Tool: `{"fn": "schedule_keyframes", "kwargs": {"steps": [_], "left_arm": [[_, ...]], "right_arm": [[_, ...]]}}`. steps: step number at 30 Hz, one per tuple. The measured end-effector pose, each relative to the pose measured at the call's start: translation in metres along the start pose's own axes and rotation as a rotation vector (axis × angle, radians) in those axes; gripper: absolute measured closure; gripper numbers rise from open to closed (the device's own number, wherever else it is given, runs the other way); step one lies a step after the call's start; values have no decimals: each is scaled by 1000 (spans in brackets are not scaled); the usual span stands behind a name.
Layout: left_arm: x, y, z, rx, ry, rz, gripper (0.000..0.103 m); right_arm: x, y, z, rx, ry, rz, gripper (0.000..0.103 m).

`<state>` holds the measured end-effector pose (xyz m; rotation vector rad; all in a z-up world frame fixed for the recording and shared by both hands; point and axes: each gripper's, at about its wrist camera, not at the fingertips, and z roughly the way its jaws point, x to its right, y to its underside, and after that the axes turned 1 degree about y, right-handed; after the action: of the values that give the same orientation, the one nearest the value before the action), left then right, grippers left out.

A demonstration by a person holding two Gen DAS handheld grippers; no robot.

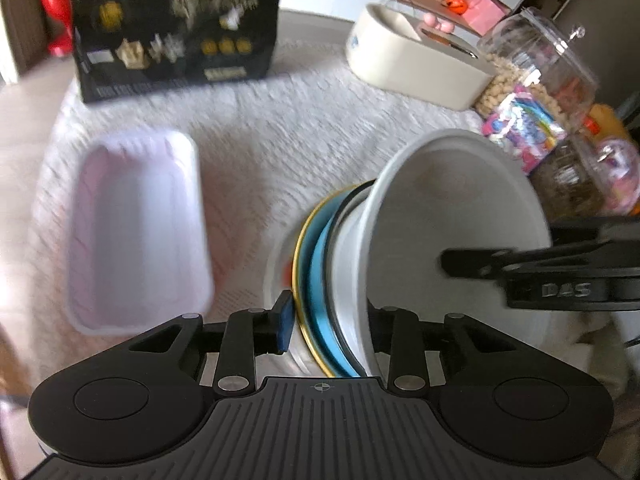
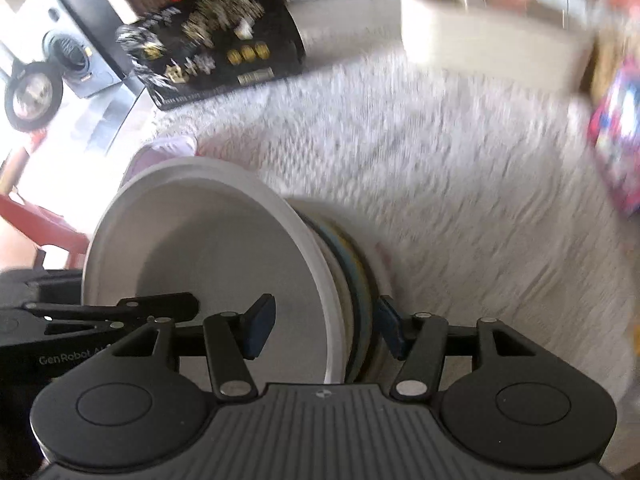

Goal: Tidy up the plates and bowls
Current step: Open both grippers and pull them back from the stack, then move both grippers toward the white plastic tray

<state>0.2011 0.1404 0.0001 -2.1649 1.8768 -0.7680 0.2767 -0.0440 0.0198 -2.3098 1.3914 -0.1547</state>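
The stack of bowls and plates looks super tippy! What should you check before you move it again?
1. Left gripper grips the stack: ok, its jaws straddle the rims of the plates and the white bowl.
2. Right gripper grips it too: ok, one pad inside the bowl, the other behind the plates.
3. Stack level: not ok, it is tipped on edge, with the bowl's opening facing sideways.
4. Pieces nested snugly: cannot tell, the pictures are blurred.
5. Landing spot free: ok, bare white cloth lies ahead.
6. White tray out of the way: ok, it sits apart, to the left.
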Motion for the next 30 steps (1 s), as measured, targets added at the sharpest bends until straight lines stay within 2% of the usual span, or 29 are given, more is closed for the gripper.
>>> {"fn": "schedule_keyframes", "kwargs": {"steps": [1,3,8,14,18,20,23,24,27,30], "left_arm": [[1,0,-4,17,-14,9,71],[-2,-1,-14,56,6,2,73],[0,-5,-47,133,35,19,74],[-29,-15,-50,86,80,-38,74],[-72,-29,-61,113,95,-100,75],[-93,-35,-68,140,46,-102,75],[-121,-39,-66,163,-81,-135,75],[-128,-40,-63,167,-99,-156,75],[-143,-40,-42,148,-128,-215,75],[-139,-37,-21,102,-210,-172,75]], "right_arm": [[-3,-1,-6,20,7,-17,46],[-8,-2,-14,34,2,-29,46],[-13,-3,-11,15,19,-21,46],[-24,-5,-17,34,83,-9,46],[-41,-15,-34,93,101,-20,45],[-49,-24,-43,129,85,-24,41],[-60,-40,-50,168,62,-14,40],[-65,-46,-49,175,57,-12,40],[-88,-63,-38,174,54,-41,40],[-112,-73,-16,137,65,-83,40]]}}
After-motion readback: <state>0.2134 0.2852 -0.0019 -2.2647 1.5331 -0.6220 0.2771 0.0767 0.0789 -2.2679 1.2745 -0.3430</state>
